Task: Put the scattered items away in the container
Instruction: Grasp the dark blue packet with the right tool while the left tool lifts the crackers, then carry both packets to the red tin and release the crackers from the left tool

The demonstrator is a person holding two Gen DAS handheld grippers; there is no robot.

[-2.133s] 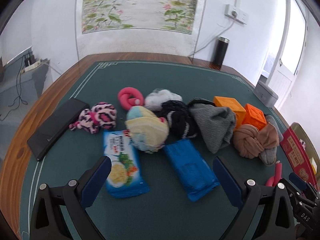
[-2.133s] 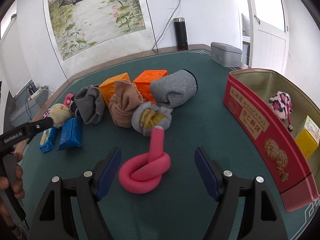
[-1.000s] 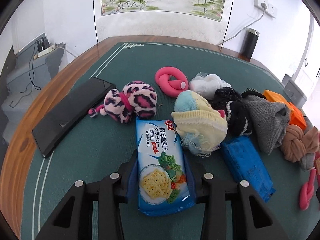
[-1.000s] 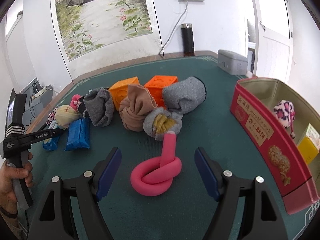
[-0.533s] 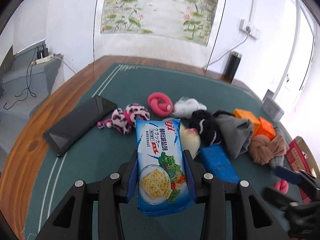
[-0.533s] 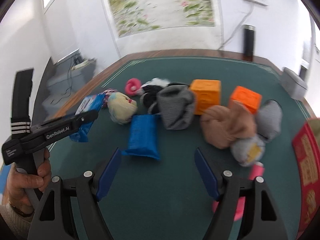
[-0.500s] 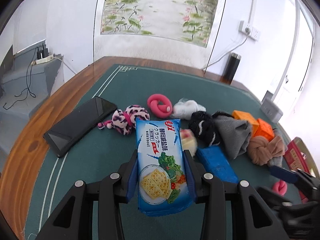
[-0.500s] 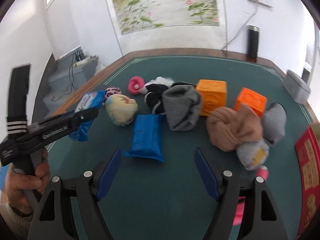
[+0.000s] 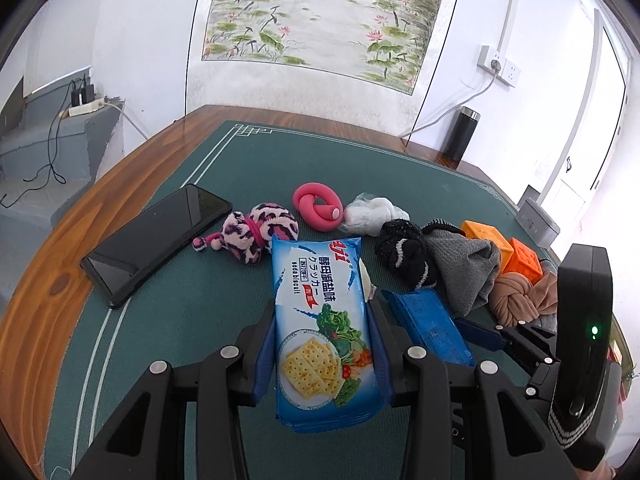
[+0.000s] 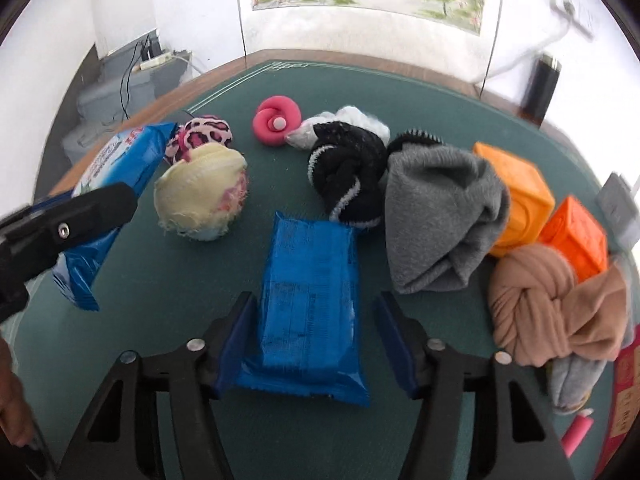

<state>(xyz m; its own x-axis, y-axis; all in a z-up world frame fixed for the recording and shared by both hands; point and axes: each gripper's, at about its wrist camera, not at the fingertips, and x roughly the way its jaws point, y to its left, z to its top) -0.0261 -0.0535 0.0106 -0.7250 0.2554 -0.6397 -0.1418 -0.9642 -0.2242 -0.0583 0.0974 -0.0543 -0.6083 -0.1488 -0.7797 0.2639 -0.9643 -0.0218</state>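
My left gripper [image 9: 322, 350] is shut on a blue soda biscuit pack [image 9: 322, 320] and holds it above the green table mat [image 9: 192, 312]. The pack also shows in the right wrist view [image 10: 108, 196], at the left. My right gripper [image 10: 314, 340] is open, its fingers on either side of a plain blue packet [image 10: 308, 300] that lies on the mat. The same packet shows in the left wrist view [image 9: 430, 326], with the right gripper [image 9: 496, 340] beside it. A strip of the red container [image 10: 624, 400] shows at the far right edge.
On the mat lie a pink knotted tube [image 9: 318, 206], a leopard plush [image 9: 260, 234], a yellow knit hat [image 10: 200, 194], black [image 10: 346, 172], grey [image 10: 438, 212] and tan [image 10: 556, 300] socks, and two orange cubes [image 10: 516, 192]. A black phone [image 9: 156, 236] lies at the left.
My left gripper closed on the biscuit pack and lifted it off the mat. My right gripper swung left from the pink tube to straddle the blue packet.
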